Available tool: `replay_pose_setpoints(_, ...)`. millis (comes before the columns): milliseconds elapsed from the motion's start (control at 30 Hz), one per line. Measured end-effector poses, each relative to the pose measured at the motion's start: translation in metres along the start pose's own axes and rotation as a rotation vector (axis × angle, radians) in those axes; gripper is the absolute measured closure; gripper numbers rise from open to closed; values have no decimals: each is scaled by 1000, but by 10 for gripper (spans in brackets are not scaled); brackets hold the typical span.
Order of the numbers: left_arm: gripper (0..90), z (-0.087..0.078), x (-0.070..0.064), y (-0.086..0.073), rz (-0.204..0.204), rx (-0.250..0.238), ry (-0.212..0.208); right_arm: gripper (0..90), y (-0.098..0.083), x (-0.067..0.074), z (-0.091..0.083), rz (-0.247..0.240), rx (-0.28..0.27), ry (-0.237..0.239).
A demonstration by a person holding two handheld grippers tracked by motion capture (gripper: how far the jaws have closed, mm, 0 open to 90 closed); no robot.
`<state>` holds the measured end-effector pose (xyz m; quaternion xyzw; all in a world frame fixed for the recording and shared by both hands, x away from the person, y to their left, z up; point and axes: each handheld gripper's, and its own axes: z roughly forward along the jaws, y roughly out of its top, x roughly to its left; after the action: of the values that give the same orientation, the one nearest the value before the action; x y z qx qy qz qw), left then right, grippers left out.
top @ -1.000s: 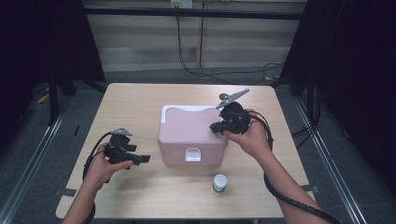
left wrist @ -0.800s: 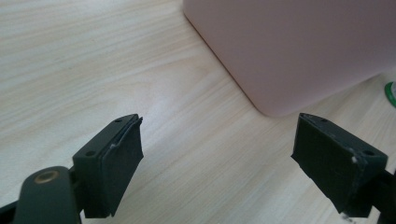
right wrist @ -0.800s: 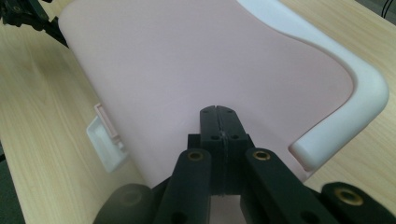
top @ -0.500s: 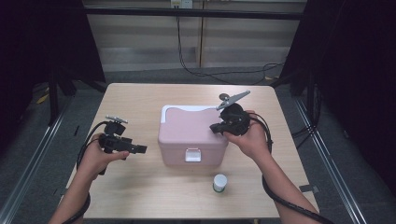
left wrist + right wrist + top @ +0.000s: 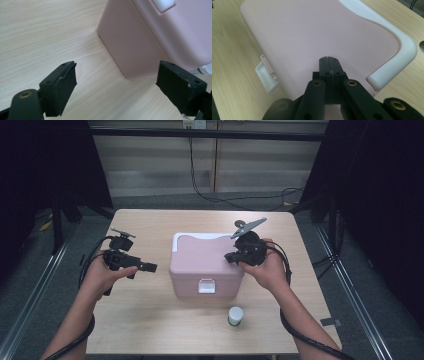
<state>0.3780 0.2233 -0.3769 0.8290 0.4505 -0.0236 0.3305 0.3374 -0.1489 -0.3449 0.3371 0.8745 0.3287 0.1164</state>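
Observation:
A pink box (image 5: 200, 262) with a white back rim (image 5: 197, 236) and a white front latch (image 5: 206, 286) stands shut at the table's middle. My left gripper (image 5: 146, 267) hangs in the air left of the box, pointing at it. Its jaws are open and hold nothing, shown in the left gripper view as my left gripper (image 5: 117, 77) aimed at the box's lower corner (image 5: 130, 50). My right gripper (image 5: 231, 256) sits over the lid's right side. Seen from its own camera, my right gripper (image 5: 329, 62) has its jaws shut, tips just above the pink lid (image 5: 312, 32); contact is unclear.
A small white jar (image 5: 235, 315) with a green label stands in front of the box, near the table's front edge (image 5: 200, 352). Cables trail from both grippers. Dark floor and rails surround the wooden table (image 5: 150, 320).
My left hand has lifted its gripper off the table's left side and carried it higher. The right gripper and the box have stayed put.

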Motion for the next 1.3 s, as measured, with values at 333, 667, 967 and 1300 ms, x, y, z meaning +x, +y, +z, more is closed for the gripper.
replay_pose_setpoints(333, 167, -6, -3, 17, -2, 19, 26, 900, 1, 1, 0, 4, 11, -1)
replay_pose_setpoints(667, 187, -7, -10, 34, -10, 22, 30, 900, 1, 0, 0, 4, 7, 3)
replay_pose_setpoints(967, 200, -6, -16, 49, -15, 32, 48, 900, 0, 0, 0, 16, 4, 4)
replay_pose_setpoints(1300, 208, -3, -30, 68, -3, 27, 50, 900, 0, 0, 0, 12, 0, -2)
